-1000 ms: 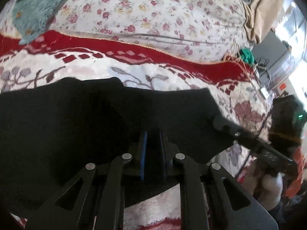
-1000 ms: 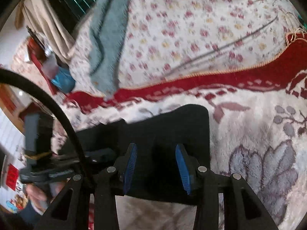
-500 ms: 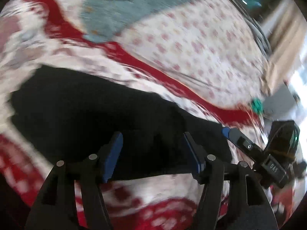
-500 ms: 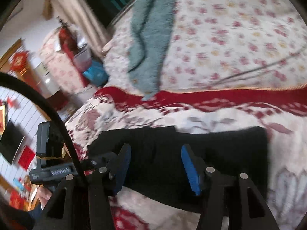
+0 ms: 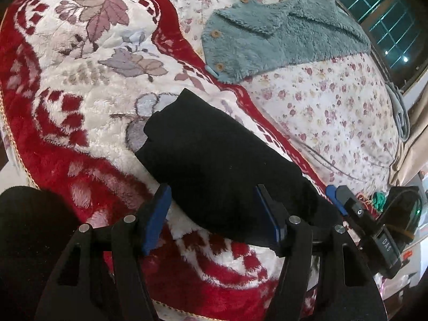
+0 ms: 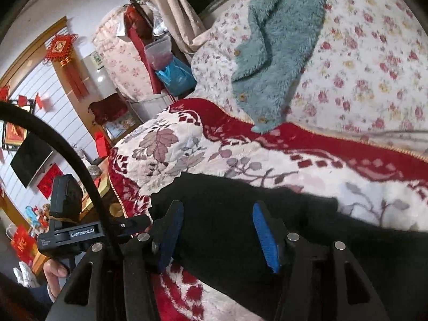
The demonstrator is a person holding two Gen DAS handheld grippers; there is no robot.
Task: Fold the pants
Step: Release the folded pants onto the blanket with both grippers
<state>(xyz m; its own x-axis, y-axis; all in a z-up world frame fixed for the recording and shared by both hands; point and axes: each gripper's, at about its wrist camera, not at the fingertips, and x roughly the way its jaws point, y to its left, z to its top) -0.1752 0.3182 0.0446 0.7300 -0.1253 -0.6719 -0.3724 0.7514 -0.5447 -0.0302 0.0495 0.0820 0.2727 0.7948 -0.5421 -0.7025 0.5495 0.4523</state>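
The black pants (image 5: pixel 214 155) lie folded into a thick oblong bundle on the red and white floral blanket (image 5: pixel 80 85); they also show in the right wrist view (image 6: pixel 240 214). My left gripper (image 5: pixel 214 216) is open and empty, its blue pads on either side of the near edge of the bundle. My right gripper (image 6: pixel 218 236) is open and empty over the near edge of the pants. The right gripper's fingertips (image 5: pixel 331 195) show at the right end of the pants in the left wrist view.
A teal fleece garment (image 5: pixel 281 34) with wooden buttons lies on the flowered bedspread (image 5: pixel 334 101) beyond the blanket. The bed's left edge drops off to cluttered furniture and boxes (image 6: pixel 160 61). The left gripper's body (image 6: pixel 72 230) sits at the left of the right wrist view.
The left gripper has let go of the pants and opened wide. Both cameras have swung left, and the pants now lie as a folded bundle on the blanket.
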